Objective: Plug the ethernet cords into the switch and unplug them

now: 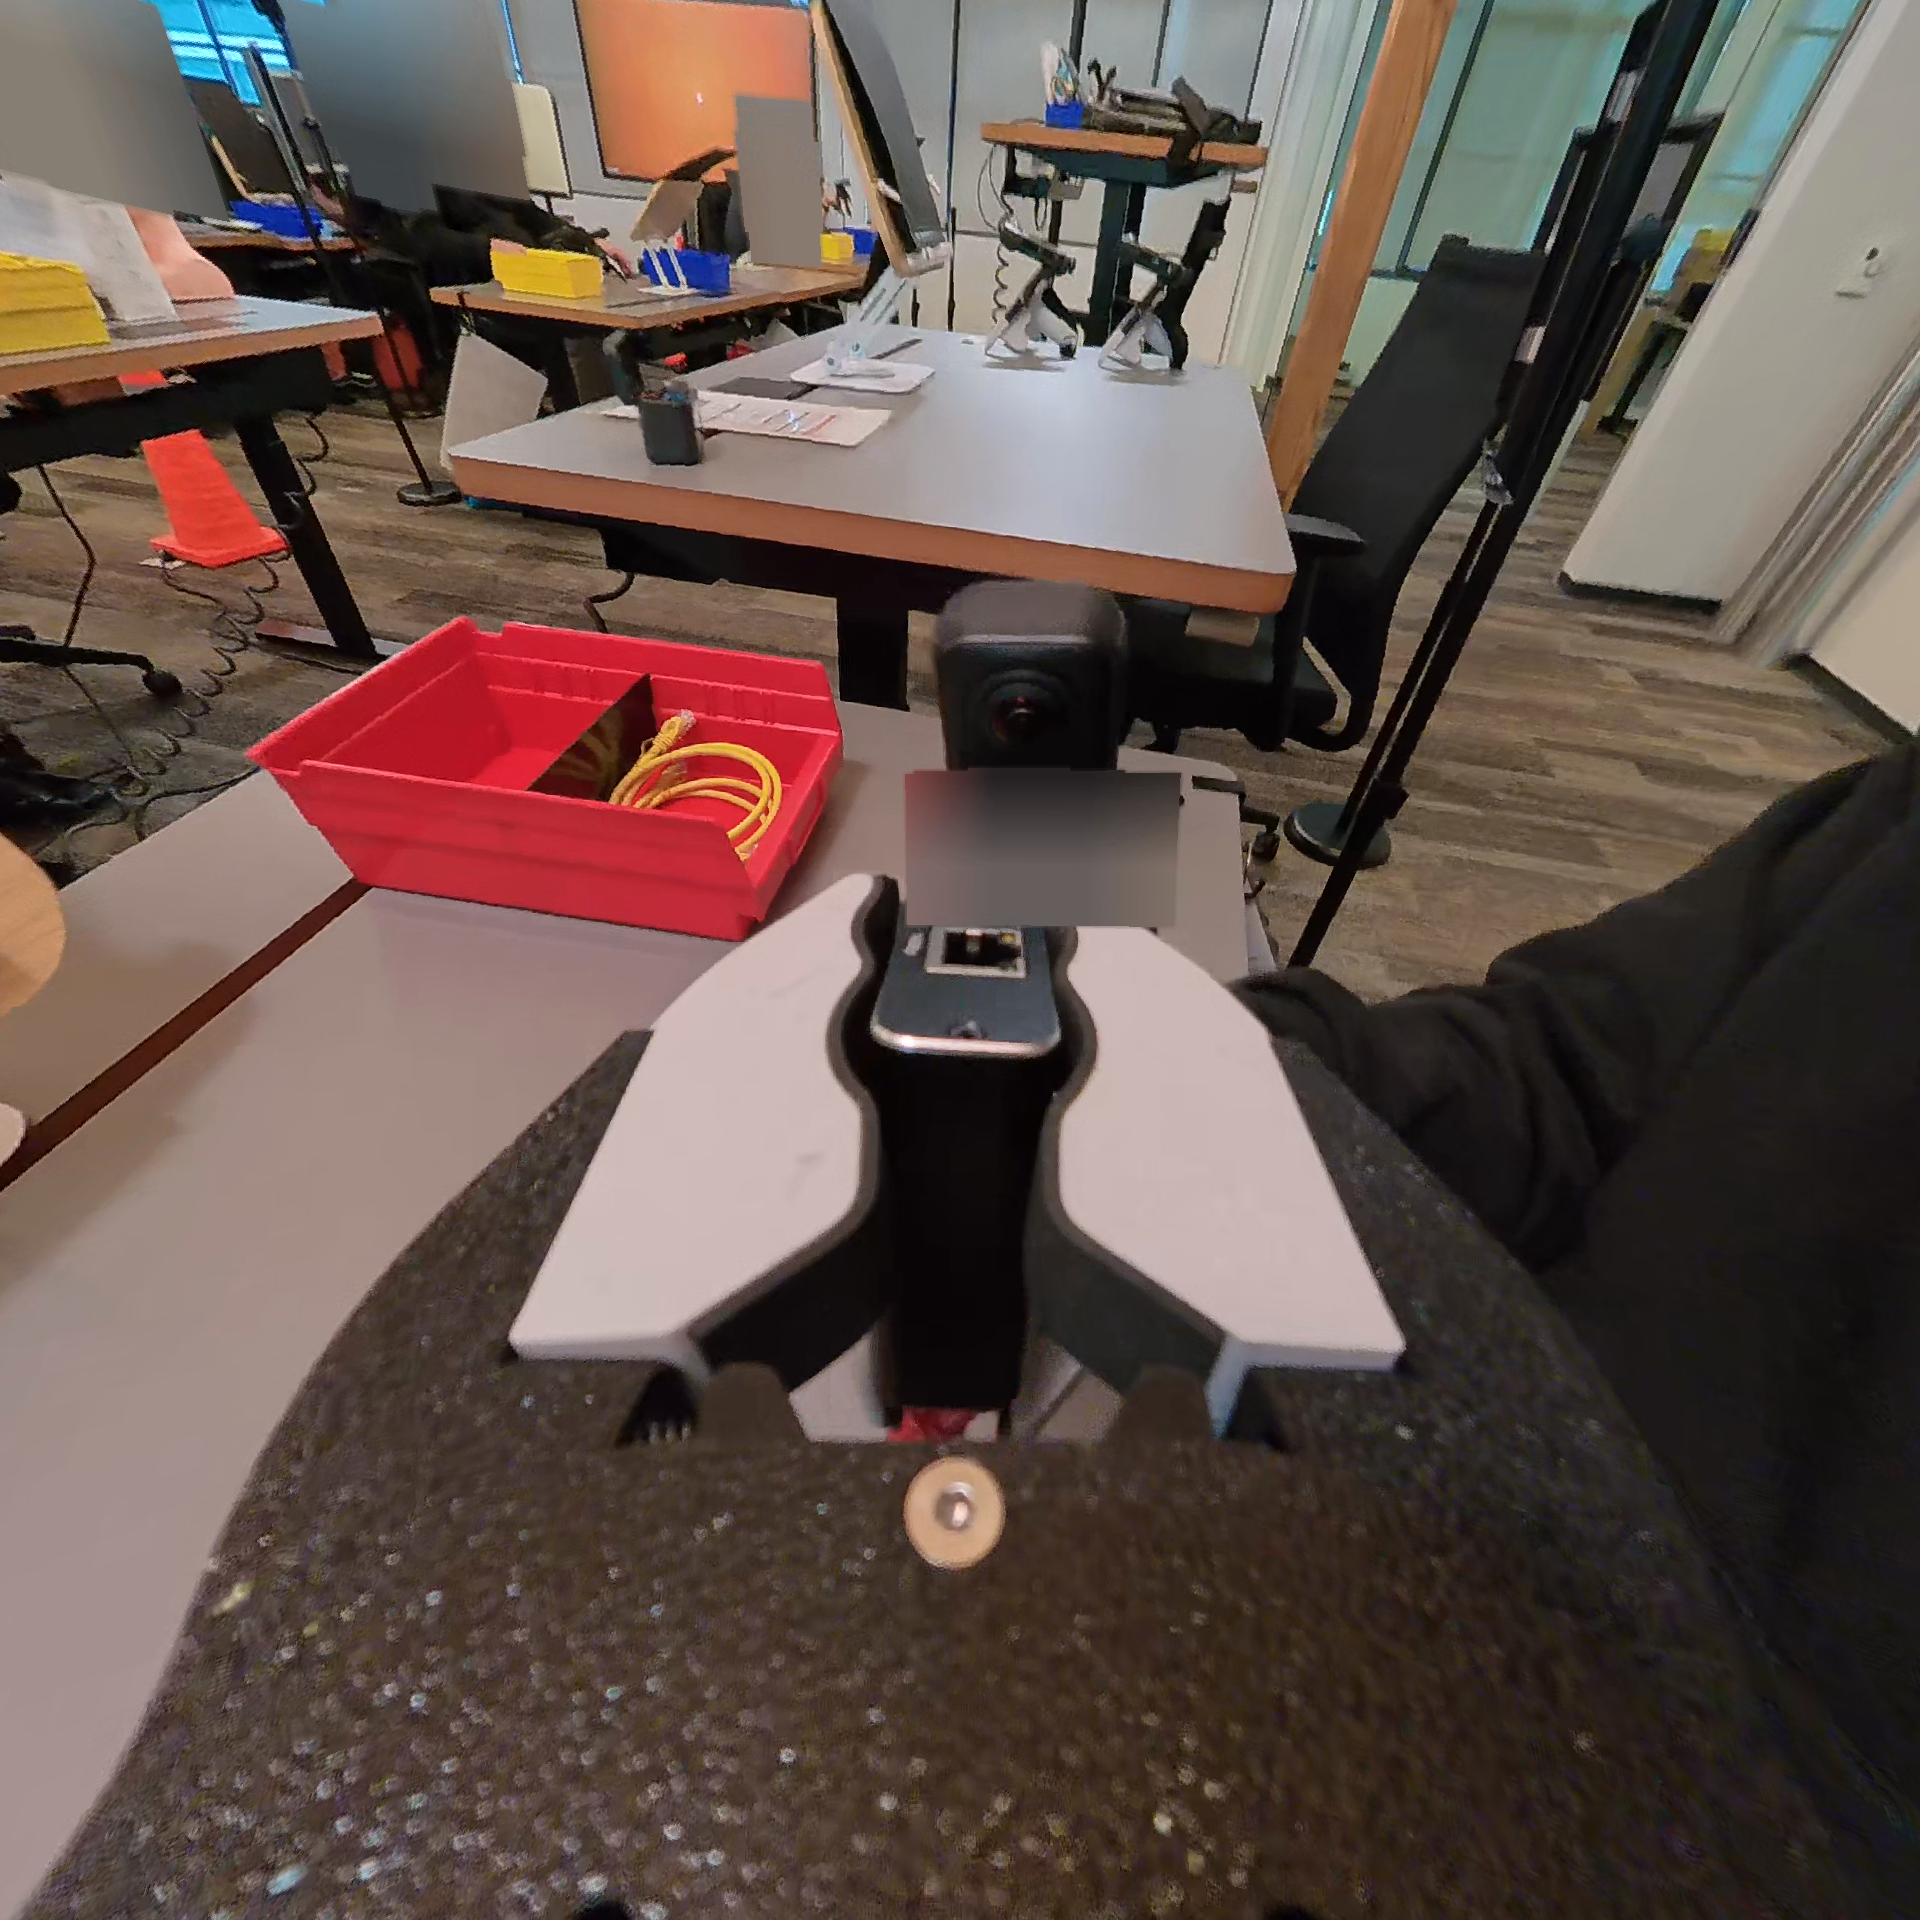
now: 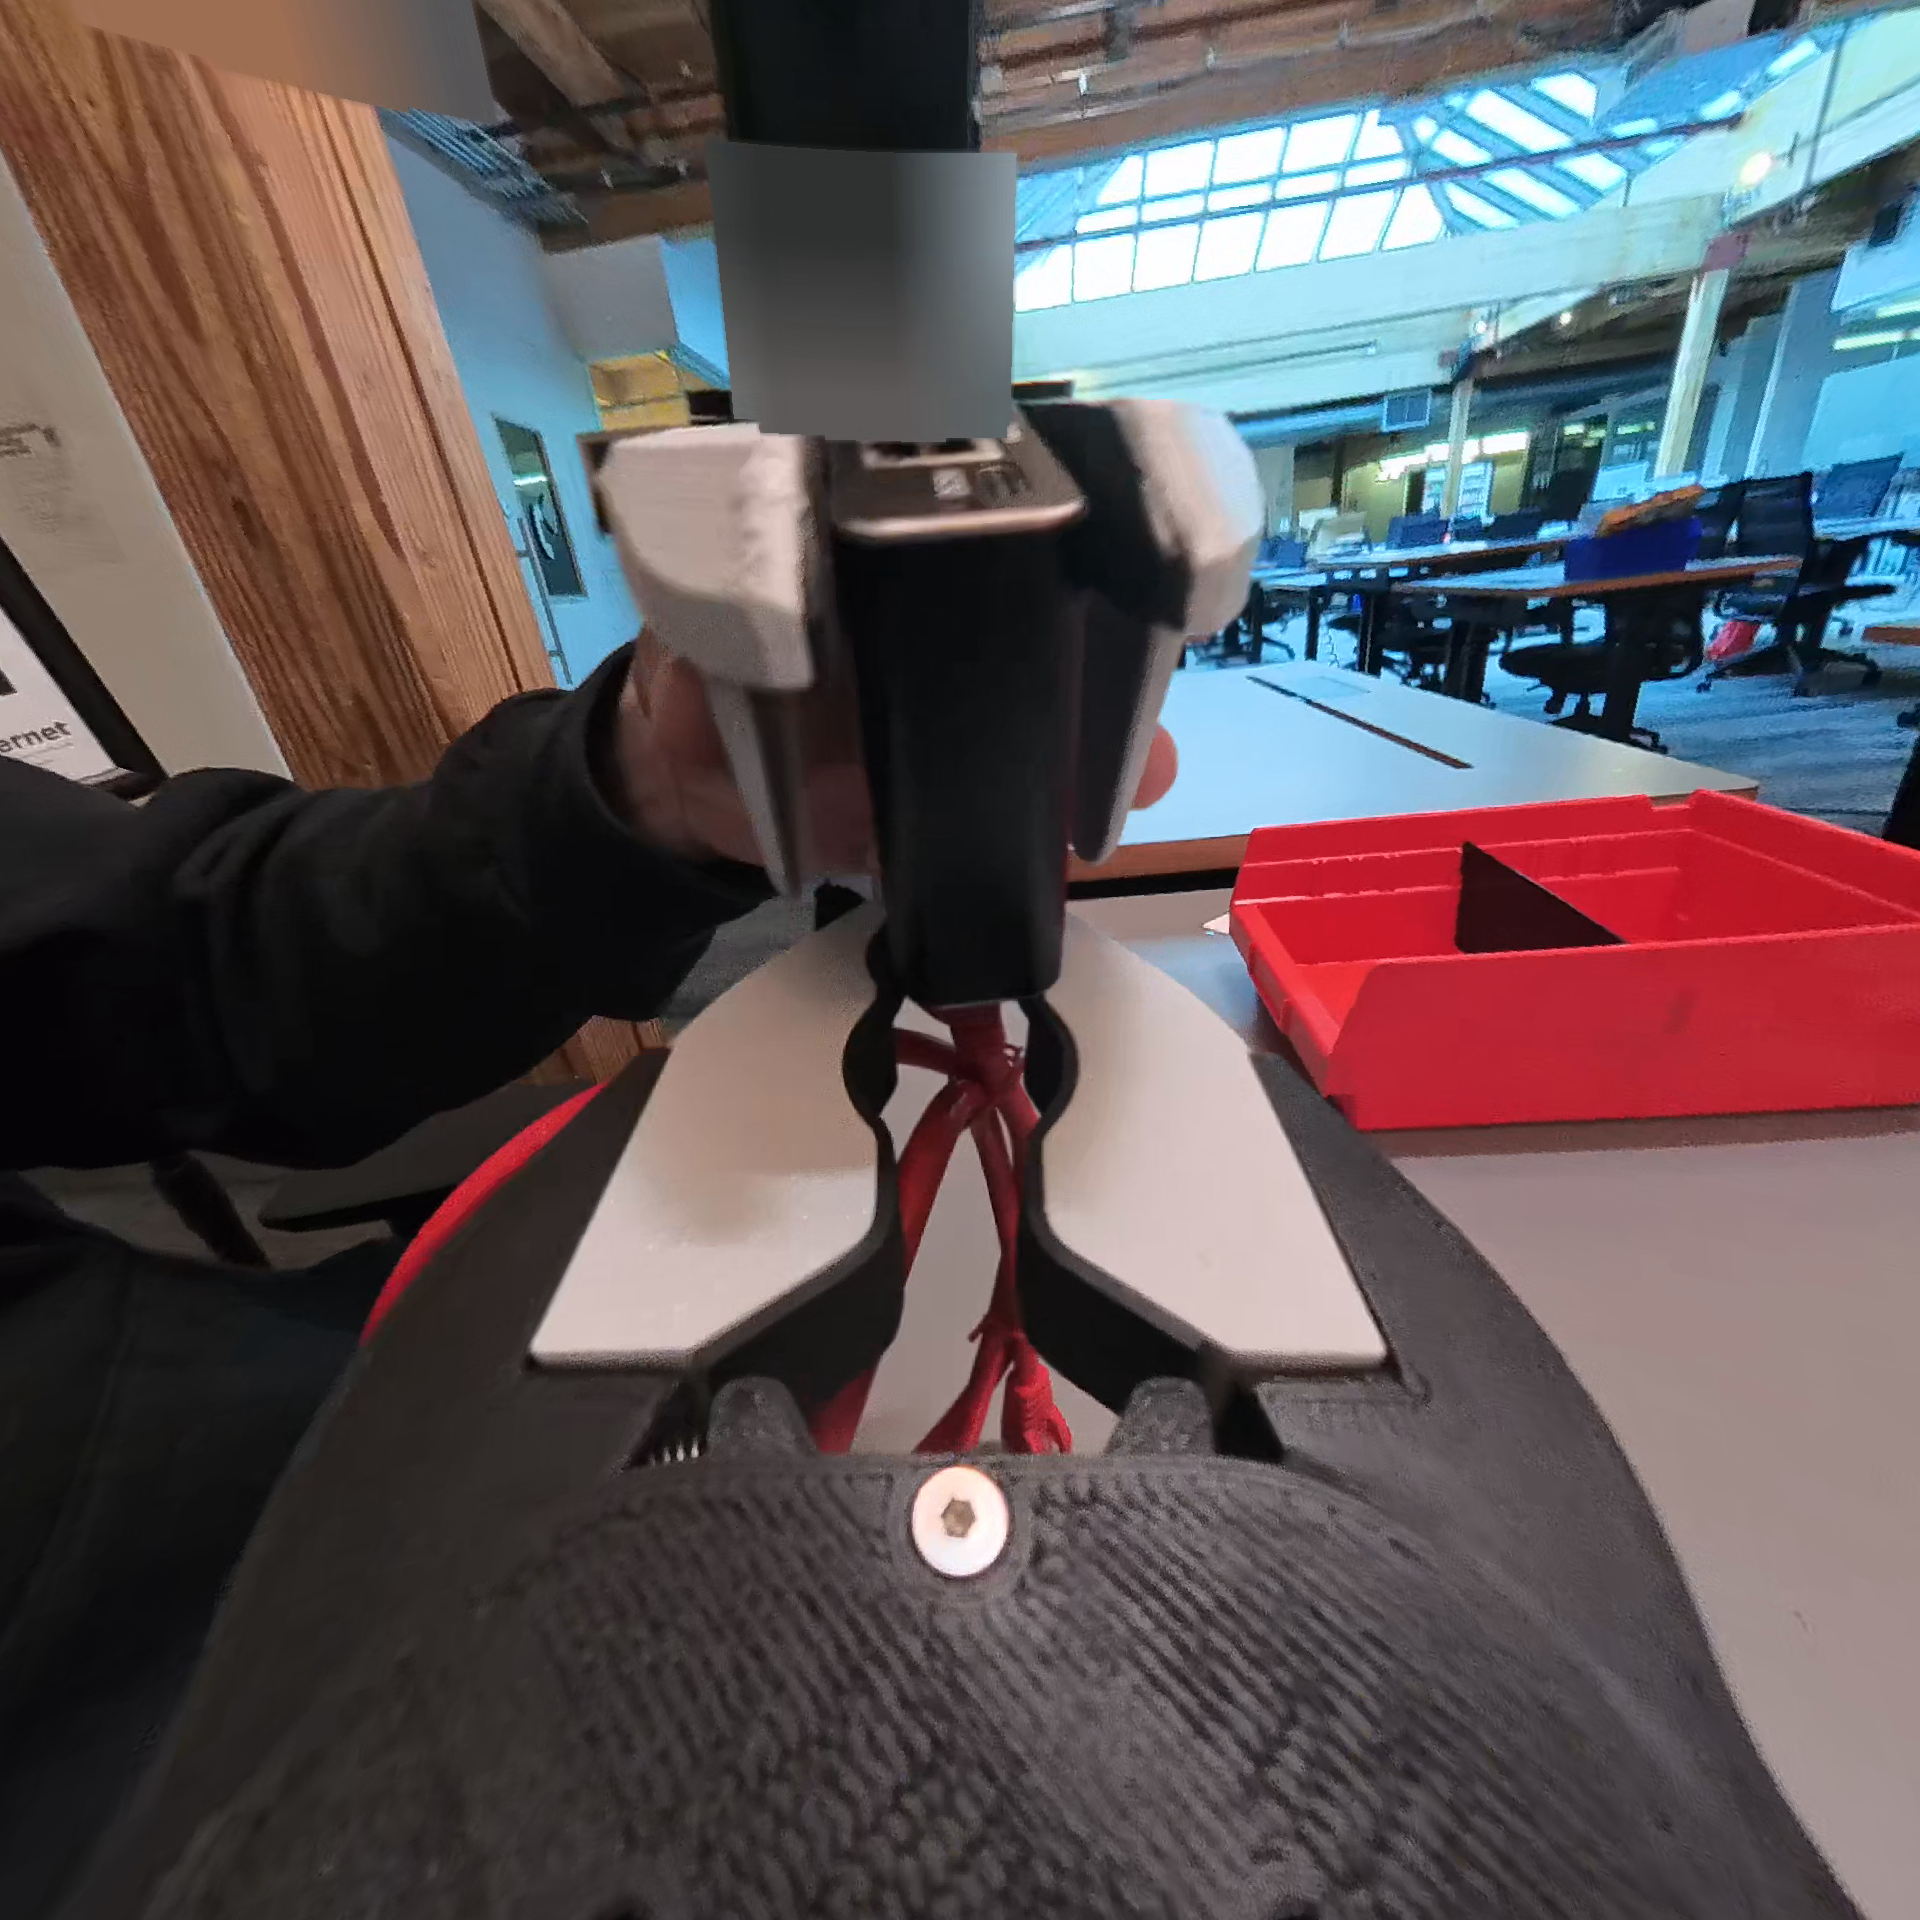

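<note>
switch: the black switch point(image 1: 961, 1143) is up in the air over the tabletop point(image 1: 312, 1195), near its far edge; one open port faces up
left claw: the left claw point(image 1: 964, 1003) is pinching the switch on both sides
right claw: the right claw point(image 2: 961, 1023) is closed round the red cords point(image 2: 971, 1195) just under the switch
yellow cord: the yellow cord point(image 1: 707, 790) lies coiled in the red bin point(image 1: 436, 821) at the far left edge
risk: a hard pull may slide the switch out of the pinch; it could drop; the red cords look tangled and may snag
</note>
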### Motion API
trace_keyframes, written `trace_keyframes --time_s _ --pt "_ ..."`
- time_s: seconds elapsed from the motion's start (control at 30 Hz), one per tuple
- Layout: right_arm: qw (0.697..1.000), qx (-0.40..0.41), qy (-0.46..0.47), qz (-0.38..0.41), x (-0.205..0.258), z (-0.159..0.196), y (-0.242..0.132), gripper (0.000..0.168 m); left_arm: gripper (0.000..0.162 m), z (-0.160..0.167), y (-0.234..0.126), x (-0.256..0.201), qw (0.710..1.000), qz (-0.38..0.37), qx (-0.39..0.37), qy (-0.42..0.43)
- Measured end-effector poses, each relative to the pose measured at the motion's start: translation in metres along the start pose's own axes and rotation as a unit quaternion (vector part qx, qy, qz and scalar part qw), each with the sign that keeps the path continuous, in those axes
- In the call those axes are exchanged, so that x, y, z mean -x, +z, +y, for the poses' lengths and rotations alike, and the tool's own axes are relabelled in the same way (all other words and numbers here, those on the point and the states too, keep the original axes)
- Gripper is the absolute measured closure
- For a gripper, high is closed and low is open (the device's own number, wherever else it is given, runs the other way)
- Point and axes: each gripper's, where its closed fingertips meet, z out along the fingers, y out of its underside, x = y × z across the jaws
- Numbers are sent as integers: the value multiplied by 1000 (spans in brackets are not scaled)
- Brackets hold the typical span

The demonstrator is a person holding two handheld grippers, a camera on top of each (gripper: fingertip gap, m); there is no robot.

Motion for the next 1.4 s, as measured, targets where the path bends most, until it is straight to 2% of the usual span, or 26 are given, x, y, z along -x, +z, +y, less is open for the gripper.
trace_keyframes --time_s 0.13,0.37,0.53,0.67,1.0,1.4 --pt "999 3 -33 18 0 -2 3 152 135 -5 -5 2 999 10 -28 -18" --pt "999 23 -32 35 5 -3 7 153 135 -9 -13 -4 998 40 -49 -30" --pt "999 37 9 17 10 2 8 153 124 -2 -16 -6 999 37 -27 7" --pt "999 50 4 17 12 2 10 153 135 -2 -19 -7 999 52 -9 -9" --pt "996 79 -6 40 6 5 5 153 135 6 -16 -4 997 58 55 -11" --pt "992 29 125 -8 2 7 3 151 135 16 -9 2 993 45 102 49"
